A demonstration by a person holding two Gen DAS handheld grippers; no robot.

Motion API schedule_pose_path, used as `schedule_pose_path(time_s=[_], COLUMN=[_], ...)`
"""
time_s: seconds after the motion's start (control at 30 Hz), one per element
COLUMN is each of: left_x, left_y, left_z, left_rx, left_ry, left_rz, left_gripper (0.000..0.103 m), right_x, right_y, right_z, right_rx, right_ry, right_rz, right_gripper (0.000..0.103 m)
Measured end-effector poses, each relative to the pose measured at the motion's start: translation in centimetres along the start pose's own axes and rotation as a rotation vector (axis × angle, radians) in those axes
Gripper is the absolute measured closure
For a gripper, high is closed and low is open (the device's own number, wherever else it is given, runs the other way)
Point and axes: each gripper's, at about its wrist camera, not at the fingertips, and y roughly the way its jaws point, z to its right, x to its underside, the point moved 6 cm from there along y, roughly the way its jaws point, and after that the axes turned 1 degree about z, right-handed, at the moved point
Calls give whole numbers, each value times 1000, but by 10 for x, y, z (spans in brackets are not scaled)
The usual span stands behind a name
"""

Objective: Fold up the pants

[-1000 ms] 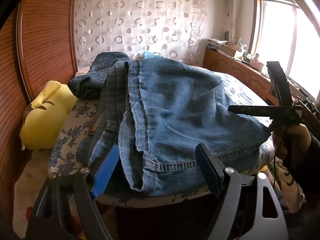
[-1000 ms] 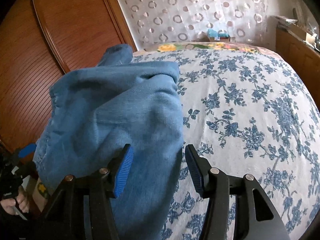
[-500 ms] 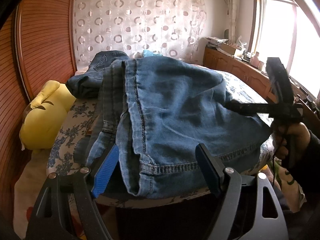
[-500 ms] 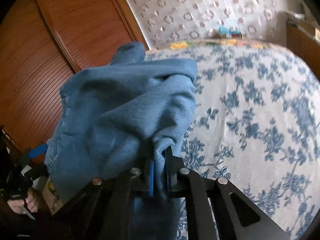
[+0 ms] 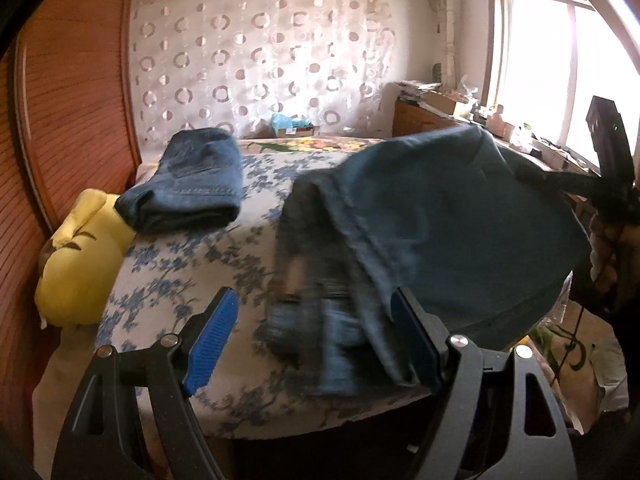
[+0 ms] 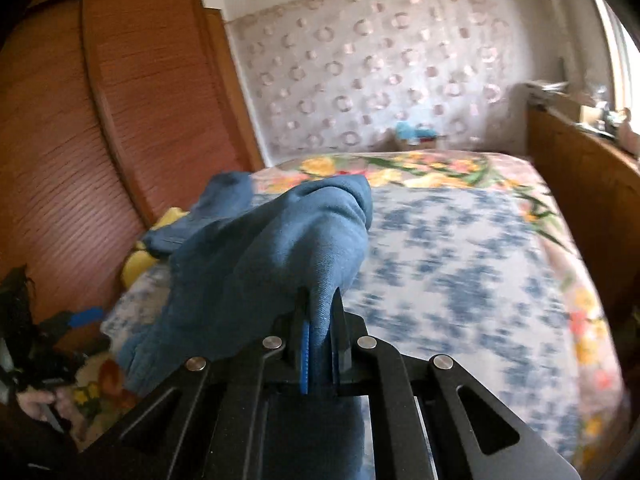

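Pants of blue denim hang bunched and blurred above the near edge of the floral bed, lifted by your right gripper, whose jaws are pinched tight on a fold of the cloth. Your left gripper stands wide apart, gripping nothing. Folded jeans lie beside a yellow pillow.

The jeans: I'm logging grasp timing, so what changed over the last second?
The right gripper closed on the jeans and lifted that edge off the bed, pulling them rightwards. The left gripper stayed open, holding nothing. The folded jeans and yellow pillow stayed put.
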Motion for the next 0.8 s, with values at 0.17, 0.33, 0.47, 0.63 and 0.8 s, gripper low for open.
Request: schedule_pose_path(time_s=[0.17,0.33,0.47,0.63,0.8], left_x=[-8,-10,-8,-3,5], left_y=[9,25,35,43,55], left_z=[22,39,47,52,50], left_rx=[36,57,65,65,57], left_ry=[28,54,62,72,69], left_rz=[-3,-26,-45,-65,-95], left_gripper=[24,24,24,24,24], right_x=[33,37,17,-1,-11], right_y=[15,17,21,67,108], right_z=[54,74,69,71,79], right_rx=[72,139,76,37,48], right_ry=[35,-2,14,34,58], right_rz=[-153,-147,-92,-146,-237], right_gripper=[90,72,67,67,67])
